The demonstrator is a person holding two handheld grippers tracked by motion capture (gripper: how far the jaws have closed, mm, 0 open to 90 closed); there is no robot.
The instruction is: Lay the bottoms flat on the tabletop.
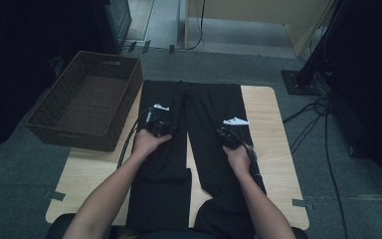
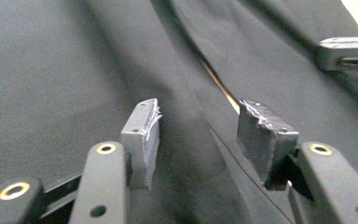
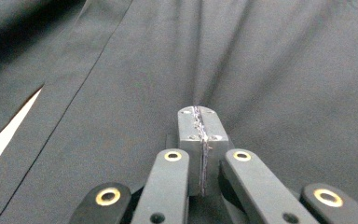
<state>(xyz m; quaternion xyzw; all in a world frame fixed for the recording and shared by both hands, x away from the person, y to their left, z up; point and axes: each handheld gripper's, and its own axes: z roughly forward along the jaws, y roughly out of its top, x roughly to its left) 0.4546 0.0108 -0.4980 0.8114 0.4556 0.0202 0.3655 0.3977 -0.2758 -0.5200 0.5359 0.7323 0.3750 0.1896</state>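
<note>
Black trousers [image 1: 204, 114] lie flat on the wooden table [image 1: 271, 134], waist at the far end, legs toward the person. My left gripper [image 1: 165, 127] hovers over the left leg near the inner seam. In the left gripper view, the left gripper [image 2: 198, 135] stands open with only trouser cloth [image 2: 74, 70] beneath its jaws. My right gripper [image 1: 226, 133] rests on the right leg. In the right gripper view, the right gripper [image 3: 199, 126] has its pads pressed together, and creases in the fabric [image 3: 261, 56] run into its tip.
A dark wicker basket [image 1: 87, 99] sits at the table's far left corner, partly overhanging the edge. Cables [image 1: 323, 134] trail on the carpet to the right. Bare wood shows along the right side and at the near left. The other gripper [image 2: 347, 53] shows at the upper right of the left gripper view.
</note>
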